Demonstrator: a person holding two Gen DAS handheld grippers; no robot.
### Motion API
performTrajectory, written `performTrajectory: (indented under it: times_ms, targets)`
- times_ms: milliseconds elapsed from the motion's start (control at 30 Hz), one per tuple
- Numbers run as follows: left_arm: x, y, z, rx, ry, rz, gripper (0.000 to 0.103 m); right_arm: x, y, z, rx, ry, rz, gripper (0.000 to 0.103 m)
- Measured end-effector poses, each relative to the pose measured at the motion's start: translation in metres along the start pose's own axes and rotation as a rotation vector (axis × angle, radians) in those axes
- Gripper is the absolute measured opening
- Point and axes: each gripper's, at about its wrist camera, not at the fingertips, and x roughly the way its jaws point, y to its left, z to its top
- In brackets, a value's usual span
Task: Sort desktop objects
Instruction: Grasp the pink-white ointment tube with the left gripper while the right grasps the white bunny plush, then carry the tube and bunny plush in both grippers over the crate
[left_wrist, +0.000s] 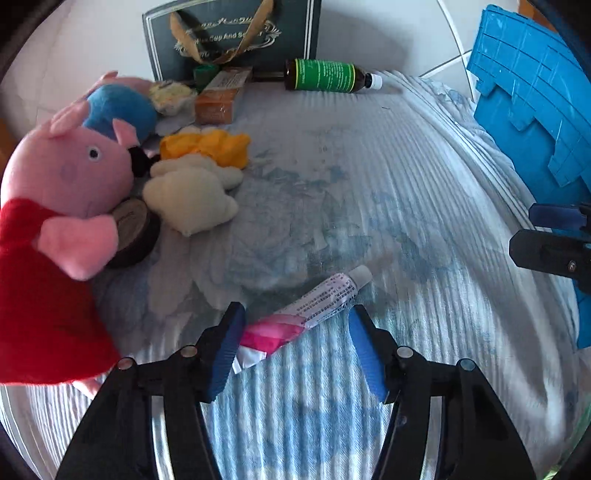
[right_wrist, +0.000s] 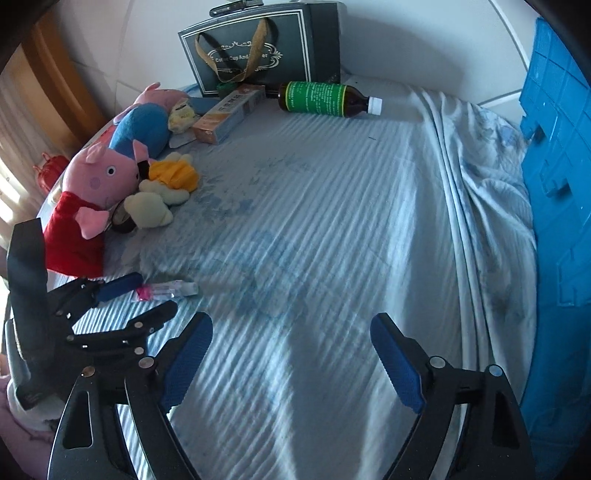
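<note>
**Ointment tube framed for a mid-body grasp**

The left tool (left_wrist: 295, 325) is spread apart around the ointment tube (left_wrist: 303, 314), which lies diagonally on the striped bedsheet (left_wrist: 406, 166), its crimped tail touching or nearly touching the left pad. The tube is judged light, soft and easily dented; a gentle hold across the pink mid-body is advised, not the cap. The right tool (right_wrist: 291, 354) is held apart over bare sheet, gripping nothing.

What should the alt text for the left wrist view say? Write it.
The open left gripper straddles a pink-and-white tube lying on a striped blue cloth. Plush toys crowd the left, a blue crate stands at right.
</note>
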Motion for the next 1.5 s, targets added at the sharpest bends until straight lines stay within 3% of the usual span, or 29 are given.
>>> performTrajectory:
  times_ms: [67,167,267,400,500,700,867,900,967,1200,1500]
  targets:
    - [-0.003,0.002,0.003,0.002,-0.016,-0.003,0.026,0.003,-0.002,0.003,0.002,0.005,-0.002,0.089]
    - [-0.009,0.023,0.005,-0.087,-0.03,-0.011,0.014,0.01,0.004,0.009,-0.013,0.009,0.003,0.088]
    - [-0.015,0.049,0.004,-0.171,-0.055,0.048,0.013,0.019,0.019,0.017,-0.042,0.009,0.031,0.076]
    - [-0.025,0.088,0.003,-0.272,-0.077,0.114,0.013,0.037,0.054,0.033,-0.094,-0.008,0.082,0.075]
    - [-0.029,0.111,0.0,-0.322,-0.079,0.072,0.013,0.051,0.075,0.05,-0.104,-0.012,0.125,0.075]
    - [-0.029,0.115,0.002,-0.307,-0.082,0.054,0.013,0.088,0.128,0.083,-0.161,0.007,0.178,0.075]
    - [-0.025,0.115,0.004,-0.32,-0.077,0.039,0.013,0.118,0.149,0.093,-0.168,0.048,0.206,0.075]
    - [-0.025,0.114,0.004,-0.319,-0.078,0.039,0.013,0.122,0.149,0.094,-0.162,0.059,0.22,0.073]
    - [-0.024,0.113,0.003,-0.321,-0.073,0.036,0.013,0.13,0.15,0.094,-0.169,0.079,0.217,0.039]
    - [-0.047,0.096,-0.001,-0.291,-0.105,0.005,0.013,0.093,0.118,0.076,-0.136,0.039,0.197,0.037]
    - [-0.129,0.055,0.009,-0.201,-0.257,-0.009,0.013,-0.018,0.088,0.034,-0.08,-0.109,0.155,0.037]
